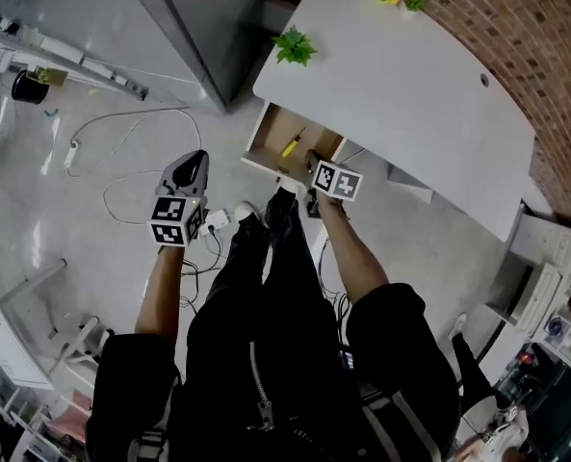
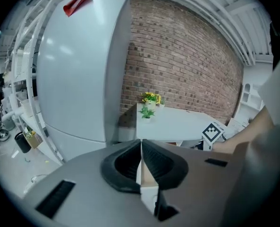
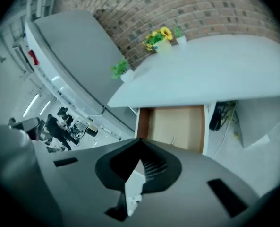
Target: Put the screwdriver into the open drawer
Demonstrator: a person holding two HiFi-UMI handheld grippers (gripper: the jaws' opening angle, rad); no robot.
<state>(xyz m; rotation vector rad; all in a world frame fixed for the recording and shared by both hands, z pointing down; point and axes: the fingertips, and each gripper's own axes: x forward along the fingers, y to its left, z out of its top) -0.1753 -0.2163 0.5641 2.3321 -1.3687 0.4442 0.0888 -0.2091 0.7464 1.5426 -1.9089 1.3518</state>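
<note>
- Yellow handle: the screwdriver (image 1: 291, 146) lies inside the open drawer (image 1: 271, 128), on the wooden floor toward its right side. Judged from that, the placing itself looks done.
- My right gripper (image 1: 313, 165) has its jaws together with nothing between them. It hangs just beside the drawer's front edge, above the opening.
- My left gripper (image 1: 194, 162) is also closed and empty. It is well off to the left over the floor, clear of the white desk (image 1: 401, 94).
- In the right gripper view a thin pale sliver shows on the drawer floor. It is possibly the shaft, but too small to be sure.
- Risk: the right gripper is close to the drawer front, and a careless swing could knock it. That would jolt the drawer and set the round handle rolling.
- Risk: if the drawer gets shoved shut fast, the tool could slide and rattle against the back wall.
- Risk: cables (image 1: 121, 176) loop on the floor near my feet, and a step back could snag one.
</note>
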